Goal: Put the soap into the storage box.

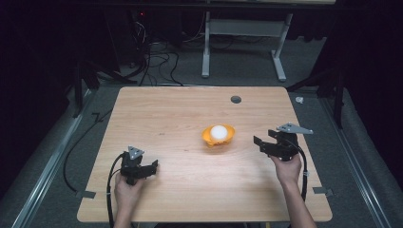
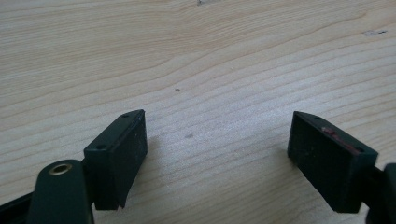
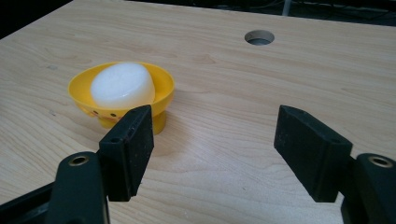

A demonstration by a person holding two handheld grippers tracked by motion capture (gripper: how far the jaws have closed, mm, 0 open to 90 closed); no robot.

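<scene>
A small yellow bowl [image 1: 218,136] stands near the middle of the wooden table [image 1: 166,118], with a white rounded object [image 1: 218,131] lying in it. In the right gripper view the yellow bowl [image 3: 84,88] and the white object [image 3: 122,85] sit ahead and to the left of the jaws. My right gripper [image 1: 260,143] is open, to the right of the bowl and apart from it. In the right gripper view my right gripper [image 3: 212,147] holds nothing. My left gripper [image 1: 154,166] is open near the front left of the table. Bare wood lies between the jaws of my left gripper [image 2: 217,151].
A round cable hole [image 1: 235,99] is in the table near its far edge, also seen as a hole [image 3: 259,37] ahead of the right gripper. Beyond the table stand a white frame [image 1: 247,28] and loose cables [image 1: 152,57] on the floor.
</scene>
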